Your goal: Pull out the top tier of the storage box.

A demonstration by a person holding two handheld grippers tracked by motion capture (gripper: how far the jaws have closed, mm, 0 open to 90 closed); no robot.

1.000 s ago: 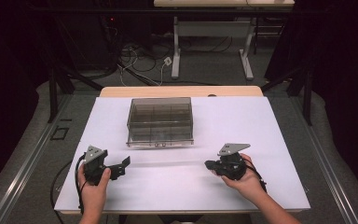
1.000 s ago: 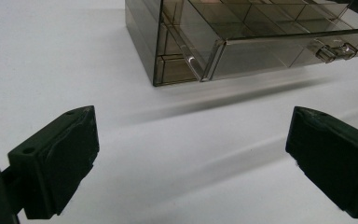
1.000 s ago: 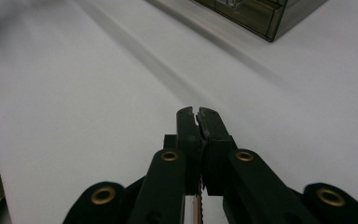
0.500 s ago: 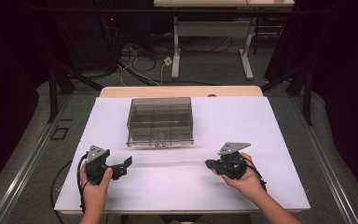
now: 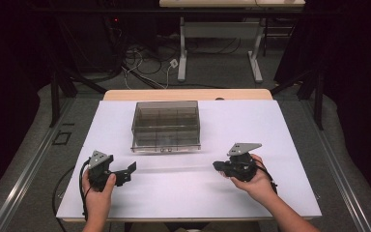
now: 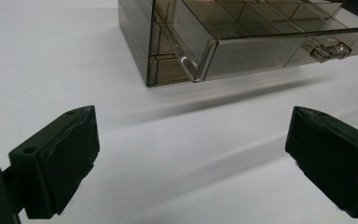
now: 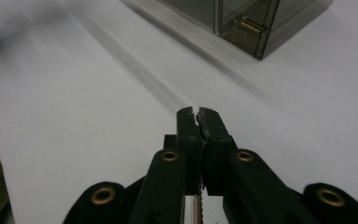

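The clear, smoke-tinted plastic organiser box (image 5: 166,126), rectangular and split into small compartments, is sitting at about twelve o'clock on the white surface (image 5: 280,130), a little left of centre and close to the far edge. Its smooth drawer front with a small clear latch (image 6: 328,50) is facing the person, as the left gripper view shows. A wide bare strip of matte white surface is lying open between the box and both hands. The left tongs (image 5: 125,172) are resting at about eight o'clock, held in a hand (image 5: 98,193), jaws standing wide apart with nothing between them. The right tongs (image 5: 217,166) are resting at about four o'clock in the other hand (image 5: 256,183), jaws pressed together on nothing. Both are well apart from the box.
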